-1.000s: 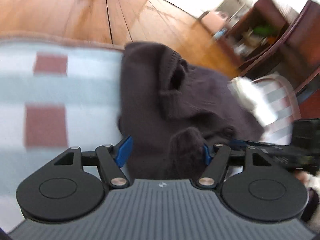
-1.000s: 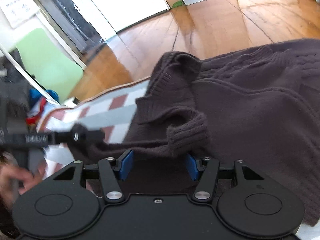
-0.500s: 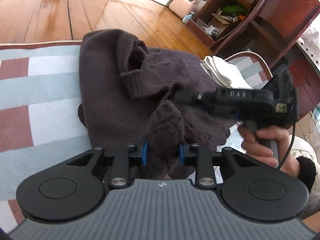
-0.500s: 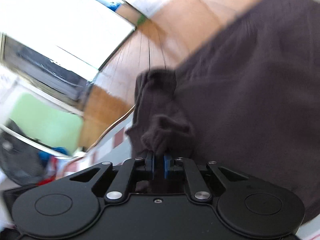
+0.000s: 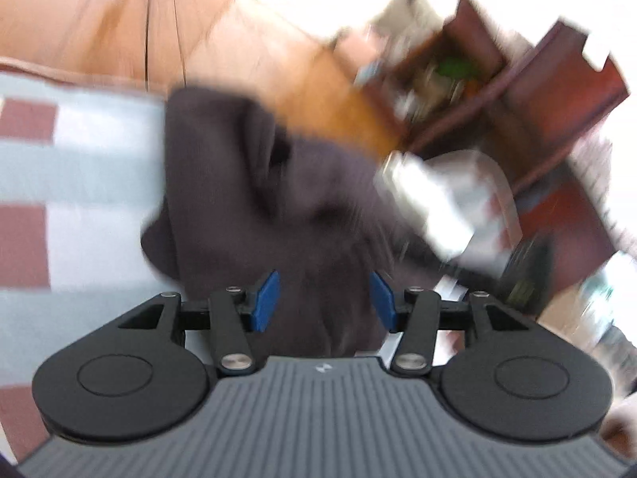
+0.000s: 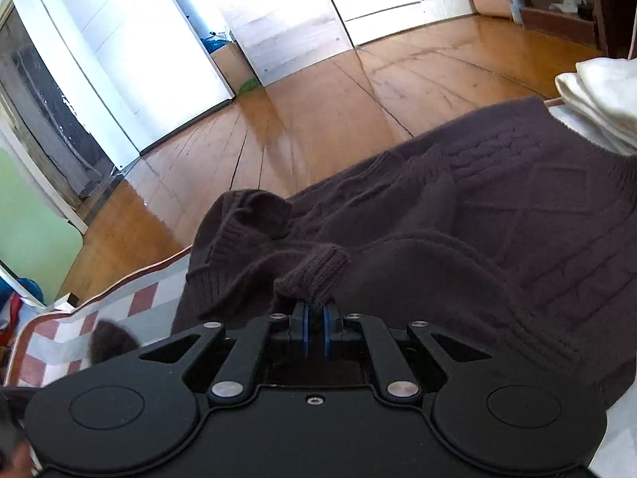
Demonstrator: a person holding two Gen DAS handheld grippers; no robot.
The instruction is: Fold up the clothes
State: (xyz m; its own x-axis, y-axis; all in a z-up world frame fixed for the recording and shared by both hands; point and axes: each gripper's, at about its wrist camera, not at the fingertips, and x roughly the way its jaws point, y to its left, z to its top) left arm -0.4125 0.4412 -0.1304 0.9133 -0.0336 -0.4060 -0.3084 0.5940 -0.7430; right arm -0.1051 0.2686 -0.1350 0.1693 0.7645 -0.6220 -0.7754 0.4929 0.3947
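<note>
My right gripper (image 6: 314, 310) is clamped tight on the ribbed cuff (image 6: 318, 275) of the dark brown sweater (image 6: 497, 239), its blue pads pressed nearly together with the knit pinched between them and the sleeve end bunched up just ahead of the fingertips. The sweater itself lies spread across the checked blanket (image 6: 119, 310), its cable-knit body stretching off to my right and its collar region humped up just beyond the cuff, close to the blanket's far edge where the wooden floor (image 6: 318, 99) begins. A folded white cloth (image 6: 601, 99) sits at the sweater's far right edge, touching or just overlapping it. My left gripper (image 5: 324, 298) is heavily blurred in its own view; its jaws are opening, the blue pads standing apart on either side of a fold of the same sweater (image 5: 258, 199), with the dark knit between them but neither pad visibly pressing on it. From that side the sweater lies heaped on the red, white and grey blanket (image 5: 79, 167), with the white cloth (image 5: 430, 199) at its right and a dark red wooden cabinet (image 5: 537, 99) beyond.
</note>
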